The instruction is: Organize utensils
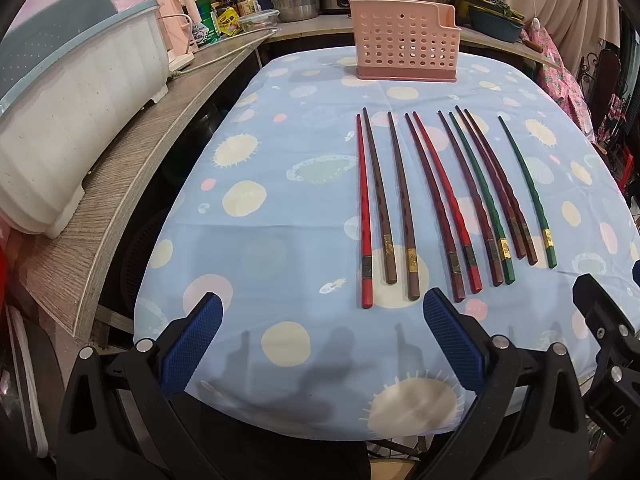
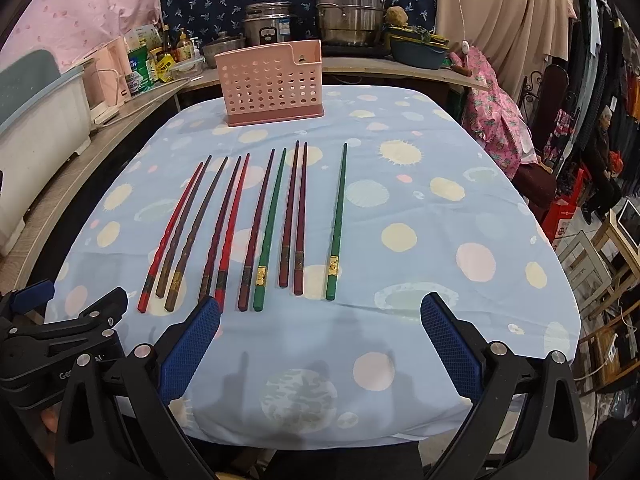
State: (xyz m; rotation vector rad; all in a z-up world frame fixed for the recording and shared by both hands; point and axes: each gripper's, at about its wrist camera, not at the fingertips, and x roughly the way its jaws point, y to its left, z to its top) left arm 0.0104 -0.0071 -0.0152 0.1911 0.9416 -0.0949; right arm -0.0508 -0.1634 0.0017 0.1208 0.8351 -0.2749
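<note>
Now both grippers, left gripper and right gripper, wait with jaws apart, so next one must pinch a chopstick for the pink holder.

Ten chopsticks, red, brown, maroon and green, with banded butts, lying flat side by side, tips pointing toward pink perforated utensil holder, upright and well apart on the cloth-covered surface.

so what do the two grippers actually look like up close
Both match: the left gripper and right gripper have black plastic linkage arms with silver round pivot bolts, tipped with blue cross-hatched pads. Partial pale lettering shows on the black body. No cables or sleeves visible.
</note>
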